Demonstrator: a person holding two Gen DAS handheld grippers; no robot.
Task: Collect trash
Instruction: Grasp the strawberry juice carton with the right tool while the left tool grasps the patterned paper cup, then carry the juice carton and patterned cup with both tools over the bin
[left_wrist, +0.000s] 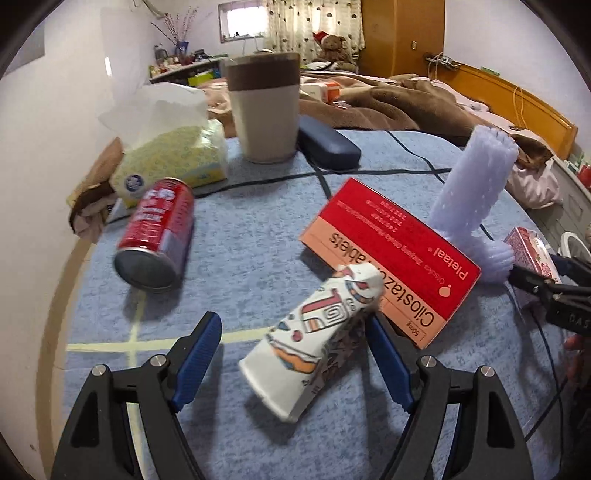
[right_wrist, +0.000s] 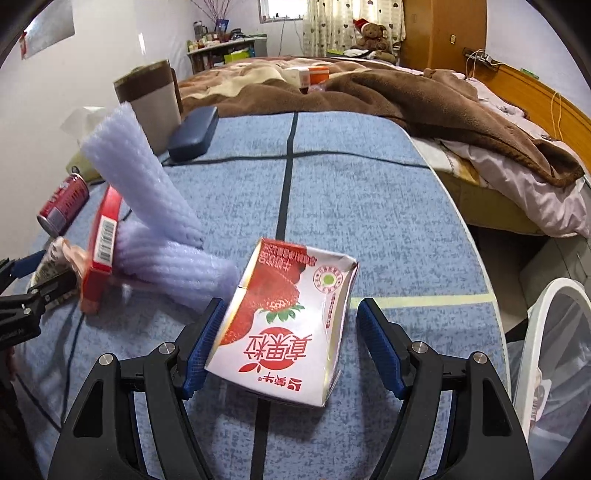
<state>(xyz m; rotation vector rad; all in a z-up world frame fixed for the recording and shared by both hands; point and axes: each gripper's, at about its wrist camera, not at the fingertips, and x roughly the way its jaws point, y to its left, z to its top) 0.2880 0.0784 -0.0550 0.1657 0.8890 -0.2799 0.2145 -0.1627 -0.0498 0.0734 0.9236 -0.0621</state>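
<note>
A crushed paper cup (left_wrist: 314, 339) with a colourful print lies on the blue tablecloth (left_wrist: 251, 236) between the fingers of my left gripper (left_wrist: 291, 325). The gripper is open; the left pad stands well clear of the cup and the right pad is close beside it. In the right wrist view a flattened strawberry milk carton (right_wrist: 284, 325) lies between the fingers of my right gripper (right_wrist: 291, 306), which is open. Its left pad is against the carton's edge and its right pad stands apart. A red can (left_wrist: 155, 236) lies on its side at the left.
A red tablet box (left_wrist: 388, 258) leans on a lavender foam sleeve (left_wrist: 472, 192). Behind stand a tissue pack (left_wrist: 173, 158), a tall beige cup (left_wrist: 264, 110) and a navy case (left_wrist: 328, 144). A white-rimmed bin (right_wrist: 554, 332) stands off the table's right edge. A bed lies beyond.
</note>
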